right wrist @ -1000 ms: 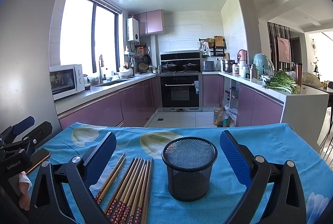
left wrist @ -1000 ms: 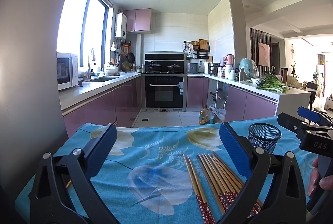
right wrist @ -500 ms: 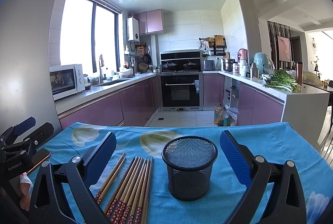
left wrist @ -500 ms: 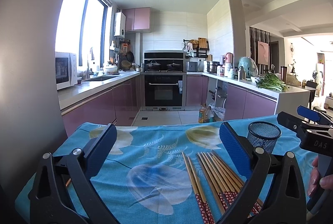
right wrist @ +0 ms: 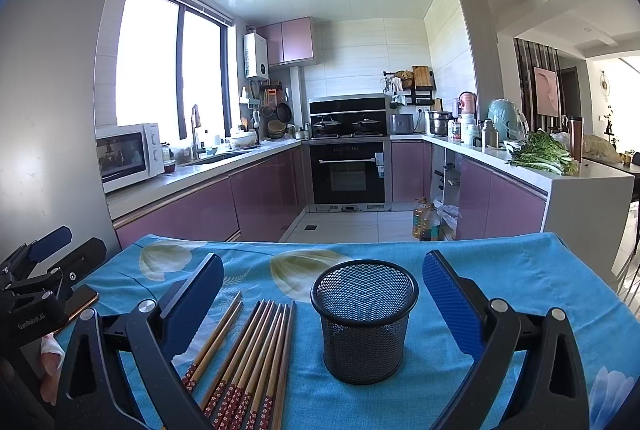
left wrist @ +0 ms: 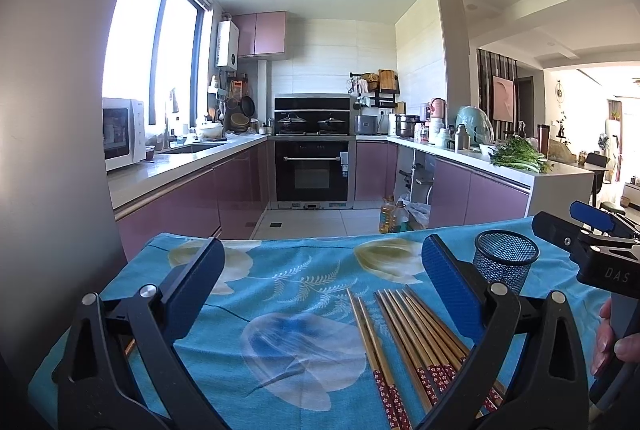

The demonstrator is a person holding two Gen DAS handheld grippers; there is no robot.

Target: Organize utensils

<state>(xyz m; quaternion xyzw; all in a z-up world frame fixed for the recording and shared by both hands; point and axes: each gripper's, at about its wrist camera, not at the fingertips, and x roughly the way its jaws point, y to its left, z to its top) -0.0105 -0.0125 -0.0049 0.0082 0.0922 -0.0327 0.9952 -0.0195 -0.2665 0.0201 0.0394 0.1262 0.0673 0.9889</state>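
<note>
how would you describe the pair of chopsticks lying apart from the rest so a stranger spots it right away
Find the blue floral tablecloth with the black mesh cup standing on it. Left of the cup lies a fan of wooden chopsticks with red patterned ends. The pair you want is the leftmost two, set off from the bunch by a strip of bare cloth.

We see a tabletop [right wrist: 520,270] with a mesh cup [right wrist: 364,318] standing upright on it. Just left of the cup lies a row of chopsticks [right wrist: 256,350], side by side, running from near to far; two lie slightly apart on the left. Our right gripper [right wrist: 322,294] hangs before the cup with its jaws spread wide, and our left gripper [left wrist: 320,282] sits further left. Beyond the tabletop, kitchen counters run along both sides toward an oven [right wrist: 346,174] at the back.
</note>
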